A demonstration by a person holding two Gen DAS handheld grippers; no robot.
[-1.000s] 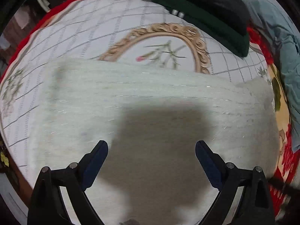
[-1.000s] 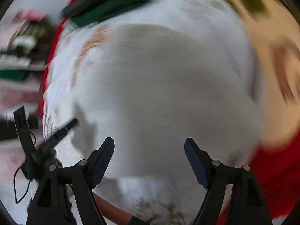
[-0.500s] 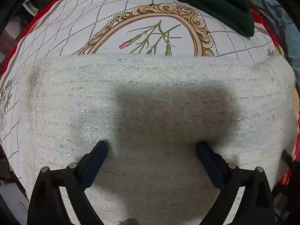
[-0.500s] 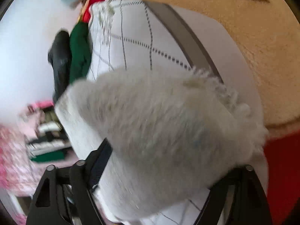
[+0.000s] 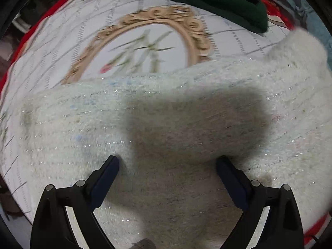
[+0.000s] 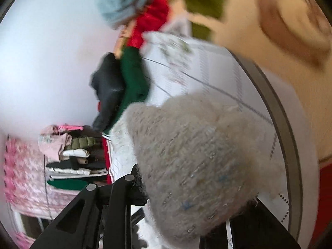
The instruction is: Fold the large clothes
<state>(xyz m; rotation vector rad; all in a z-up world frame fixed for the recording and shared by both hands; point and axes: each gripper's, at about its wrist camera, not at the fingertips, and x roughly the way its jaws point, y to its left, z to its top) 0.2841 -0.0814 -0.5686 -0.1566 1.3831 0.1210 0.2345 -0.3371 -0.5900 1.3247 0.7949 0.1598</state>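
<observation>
White fuzzy sweater lies flat on the patterned bed cover, long axis running side to side across the left wrist view, its far folded edge toward the oval frame motif. Change from a second ago: the right end now lifts off the cover, and in the right wrist view a bunched fold of the sweater sits between the right gripper jaws, which were wide and are closing on it; I can't tell if the pads have bitten yet. I read that as the start of the next cross fold, right end toward left. Left gripper hovers over the sweater body, jaws wide, nothing held. Dark green garment lies beyond, apart from the sweater.
</observation>
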